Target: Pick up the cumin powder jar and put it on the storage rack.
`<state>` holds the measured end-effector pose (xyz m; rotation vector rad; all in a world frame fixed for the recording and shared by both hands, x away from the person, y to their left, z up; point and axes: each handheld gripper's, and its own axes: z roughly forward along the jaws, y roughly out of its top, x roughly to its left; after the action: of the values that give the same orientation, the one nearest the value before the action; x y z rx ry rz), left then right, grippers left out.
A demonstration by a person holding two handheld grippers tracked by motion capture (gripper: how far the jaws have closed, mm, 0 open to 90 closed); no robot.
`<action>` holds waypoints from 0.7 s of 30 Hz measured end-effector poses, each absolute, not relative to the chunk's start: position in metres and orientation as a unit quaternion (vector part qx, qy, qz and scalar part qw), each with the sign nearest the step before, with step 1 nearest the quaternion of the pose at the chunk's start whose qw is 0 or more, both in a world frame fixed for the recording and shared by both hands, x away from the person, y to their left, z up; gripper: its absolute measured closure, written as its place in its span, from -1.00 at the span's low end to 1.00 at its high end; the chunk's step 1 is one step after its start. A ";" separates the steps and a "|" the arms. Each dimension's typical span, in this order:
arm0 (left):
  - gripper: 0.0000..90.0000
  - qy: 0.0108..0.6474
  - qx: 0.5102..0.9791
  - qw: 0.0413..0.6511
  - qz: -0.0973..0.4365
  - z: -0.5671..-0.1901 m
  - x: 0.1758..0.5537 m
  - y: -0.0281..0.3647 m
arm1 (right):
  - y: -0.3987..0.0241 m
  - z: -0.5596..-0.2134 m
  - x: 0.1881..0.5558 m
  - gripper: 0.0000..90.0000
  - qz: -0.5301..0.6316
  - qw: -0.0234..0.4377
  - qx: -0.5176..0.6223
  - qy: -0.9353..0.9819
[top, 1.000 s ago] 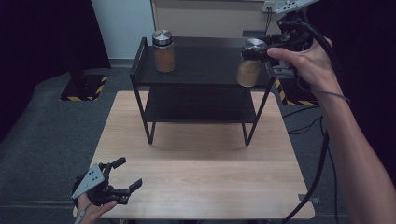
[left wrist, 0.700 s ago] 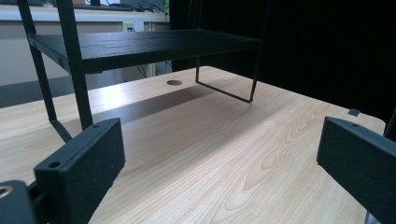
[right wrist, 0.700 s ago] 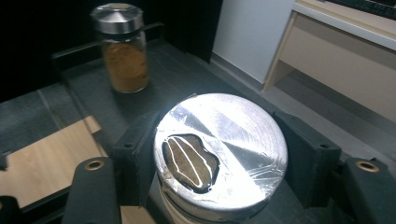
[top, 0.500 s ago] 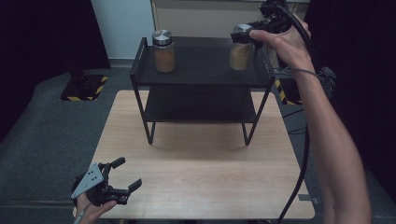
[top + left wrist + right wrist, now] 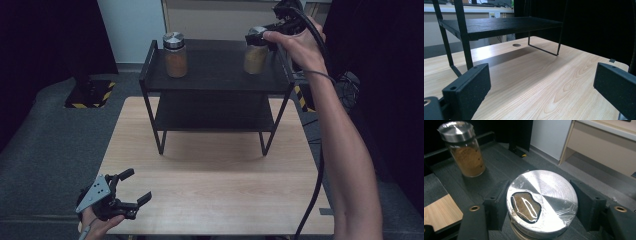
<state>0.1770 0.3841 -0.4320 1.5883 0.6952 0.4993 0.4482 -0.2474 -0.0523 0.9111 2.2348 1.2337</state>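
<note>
Your right gripper [image 5: 262, 38] sits at the far right of the black shelf's [image 5: 220, 80] top tier, jaws clamped on the lid of a jar [image 5: 255, 55] of brown powder. In the right gripper view the two black pads press both sides of the silver lid [image 5: 542, 200], which has a dark patch with brown residue on top. Can't tell whether the jar base is touching the tier or slightly above it.

A second jar [image 5: 175, 55], same brown contents and silver cap, stands upright on the left end of the same tier, well apart from yours.

Your left gripper [image 5: 132, 187] is low at the near left corner of the wooden table [image 5: 215, 200], jaws spread wide with nothing between them. Its own view looks across bare tabletop toward the shelf's lower tier [image 5: 499, 25] and legs.
</note>
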 end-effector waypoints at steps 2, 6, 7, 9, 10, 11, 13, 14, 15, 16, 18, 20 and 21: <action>-1.00 0.302 0.690 0.620 0.217 -0.432 0.177 0.384 | -0.248 -0.056 0.450 -0.21 0.444 0.211 0.331 0.806; -1.00 0.303 0.691 0.620 0.217 -0.432 0.177 0.384 | -0.249 -0.063 0.454 -0.21 0.437 0.204 0.334 0.810; -1.00 0.302 0.691 0.620 0.217 -0.432 0.177 0.384 | -0.248 -0.064 0.454 -0.21 0.435 0.203 0.335 0.810; -1.00 0.302 0.691 0.619 0.217 -0.432 0.177 0.384 | -0.249 -0.066 0.455 -0.22 0.437 0.202 0.336 0.809; -1.00 0.303 0.692 0.619 0.217 -0.432 0.177 0.384 | -0.250 -0.067 0.456 -0.22 0.439 0.200 0.337 0.809; -1.00 0.303 0.692 0.619 0.217 -0.432 0.177 0.384 | -0.251 -0.068 0.456 -0.22 0.441 0.200 0.337 0.807; -1.00 0.302 0.692 0.619 0.217 -0.432 0.177 0.384 | -0.253 -0.071 0.456 -0.23 0.447 0.200 0.332 0.806; -1.00 0.302 0.691 0.619 0.216 -0.432 0.178 0.384 | -0.253 -0.072 0.454 -0.26 0.447 0.207 0.330 0.805; -1.00 0.302 0.691 0.620 0.216 -0.432 0.177 0.384 | -0.254 -0.076 0.451 -0.39 0.456 0.219 0.326 0.799; -1.00 0.302 0.691 0.620 0.217 -0.432 0.177 0.384 | -0.258 -0.082 0.449 -0.52 0.473 0.224 0.319 0.790; -1.00 0.301 0.692 0.620 0.217 -0.432 0.177 0.384 | -0.262 -0.085 0.448 -0.63 0.489 0.217 0.319 0.782; -1.00 0.301 0.691 0.620 0.217 -0.432 0.177 0.384 | -0.262 -0.084 0.443 -0.76 0.486 0.232 0.315 0.781; -1.00 0.301 0.691 0.620 0.217 -0.432 0.177 0.384 | -0.265 -0.083 0.442 -0.77 0.491 0.230 0.317 0.778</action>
<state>0.1770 0.3836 -0.4318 1.5896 0.6918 0.4989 0.4417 -0.2647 -0.0826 0.8716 2.1403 1.3500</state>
